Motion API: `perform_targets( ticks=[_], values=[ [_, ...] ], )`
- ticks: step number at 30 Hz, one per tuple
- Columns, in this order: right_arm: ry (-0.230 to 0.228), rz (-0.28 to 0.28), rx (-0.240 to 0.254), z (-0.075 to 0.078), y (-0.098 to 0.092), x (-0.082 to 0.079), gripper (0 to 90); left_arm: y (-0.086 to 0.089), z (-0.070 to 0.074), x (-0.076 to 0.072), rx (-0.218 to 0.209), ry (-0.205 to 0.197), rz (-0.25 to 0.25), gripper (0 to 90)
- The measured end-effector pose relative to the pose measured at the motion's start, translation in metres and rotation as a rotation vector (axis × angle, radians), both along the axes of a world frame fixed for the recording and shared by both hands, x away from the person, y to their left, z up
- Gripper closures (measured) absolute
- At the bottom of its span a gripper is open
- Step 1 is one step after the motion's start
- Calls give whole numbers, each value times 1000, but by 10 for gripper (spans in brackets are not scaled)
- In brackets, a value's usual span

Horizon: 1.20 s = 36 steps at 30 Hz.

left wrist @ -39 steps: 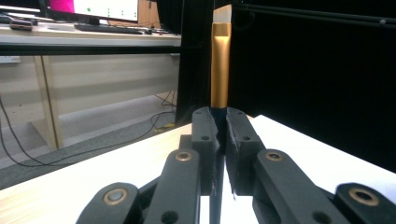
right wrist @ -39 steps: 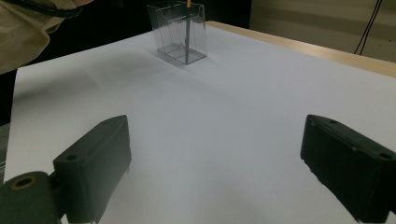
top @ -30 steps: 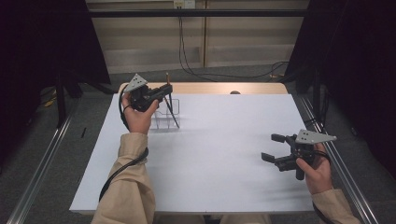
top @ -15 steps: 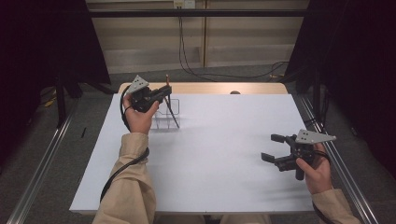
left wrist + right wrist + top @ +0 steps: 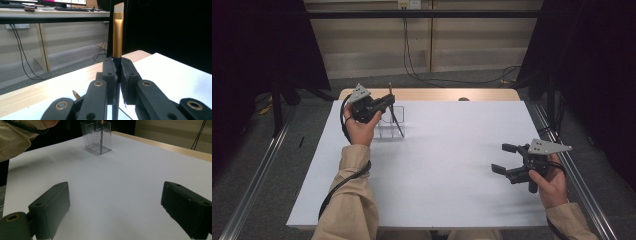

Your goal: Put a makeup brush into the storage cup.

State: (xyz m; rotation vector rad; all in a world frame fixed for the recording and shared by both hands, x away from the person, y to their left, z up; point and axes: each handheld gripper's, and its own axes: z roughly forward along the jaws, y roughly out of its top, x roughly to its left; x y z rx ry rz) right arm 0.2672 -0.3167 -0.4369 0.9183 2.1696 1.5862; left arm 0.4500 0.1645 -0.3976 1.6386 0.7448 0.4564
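Observation:
A flat paintbrush (image 5: 118,35) with a gold ferrule and white bristles stands upright between the jaws of my left gripper (image 5: 117,68), which is shut on its dark handle. In the high view the left gripper (image 5: 387,102) hangs over a clear plastic box (image 5: 388,131) at the table's far left. The brush (image 5: 398,125) slants down into the box. In the right gripper view a dark stick stands inside the clear box (image 5: 96,138). My right gripper (image 5: 502,158) rests near the right edge with jaws open and nothing between them (image 5: 117,202).
A white sheet (image 5: 447,165) covers the wooden table (image 5: 432,94). A pointed orange tip (image 5: 75,94) pokes up below the left jaws. A beige sleeve (image 5: 20,137) reaches in at the left. Metal rails (image 5: 262,165) run along both sides of the table.

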Motion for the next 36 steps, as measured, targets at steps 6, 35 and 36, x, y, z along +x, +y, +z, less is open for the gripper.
perform_targets(
  ticks=[6,35,36],
  values=[
    [-5,1,1,1,0,-1,81,-1,-4,-1,4,6,1,833],
    [-4,1,3,0,-1,-3,81,0,-16,-5,15,24,-6,832],
    [-5,6,5,0,-1,-3,81,1,-17,-5,13,24,-3,832]
  ],
)
